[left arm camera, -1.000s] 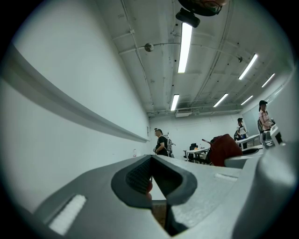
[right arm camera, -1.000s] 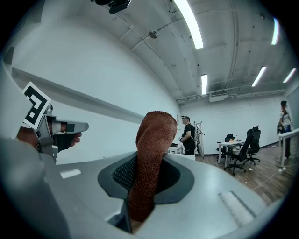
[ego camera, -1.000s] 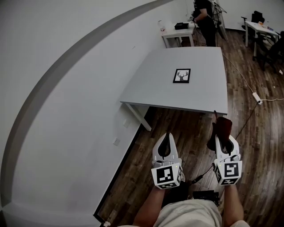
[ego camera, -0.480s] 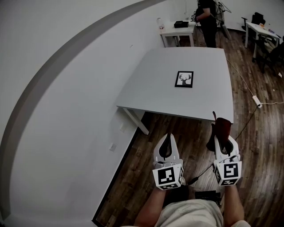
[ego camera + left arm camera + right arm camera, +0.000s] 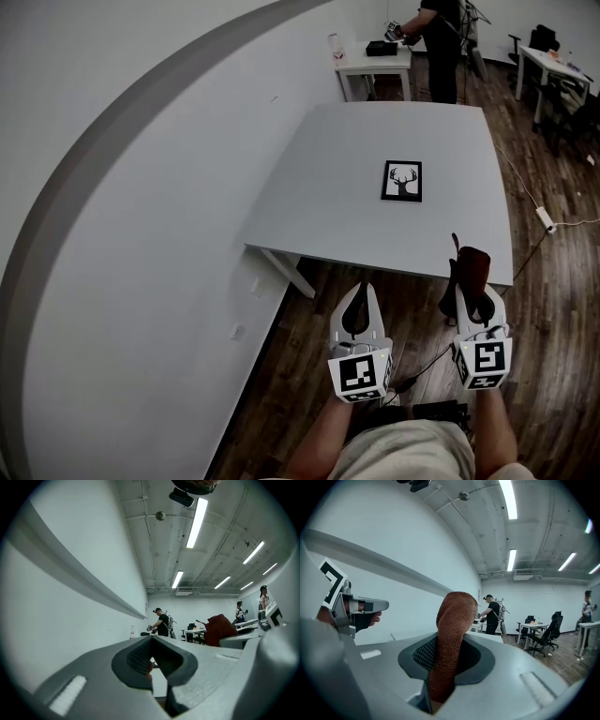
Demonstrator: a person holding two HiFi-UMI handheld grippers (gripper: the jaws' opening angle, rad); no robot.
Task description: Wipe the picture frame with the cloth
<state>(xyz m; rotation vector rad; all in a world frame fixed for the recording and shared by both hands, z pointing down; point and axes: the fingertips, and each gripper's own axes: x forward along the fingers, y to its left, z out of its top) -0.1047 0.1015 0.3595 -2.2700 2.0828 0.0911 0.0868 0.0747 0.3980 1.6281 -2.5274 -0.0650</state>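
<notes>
We are holding both tongs low over the wooden floor [image 5: 291, 375], on the near side of the desk [image 5: 328, 187] and not yet over it. Our left tongs [image 5: 357, 289] are pressing their jaws together with nothing between them. Our right tongs [image 5: 472, 292] are clamping the reddish-brown cloth [image 5: 468, 267], which is standing up out of the jaws and folding over at its top. The picture frame [image 5: 402, 180] is lying flat on the desk, in its right half, well apart from every edge and from both tongs. It is showing a dark antlered figure on white inside a black border, and bare grey surface is surrounding it on all sides. The desk's left edge is running near the white wall [image 5: 141, 234], and its near edge is sitting just beyond the cloth's tip in the head view. To the right of the desk, a power strip [image 5: 545, 217] is lying on open floor. Far off, a person [image 5: 442, 42] is standing beside a small white table [image 5: 375, 66].
</notes>
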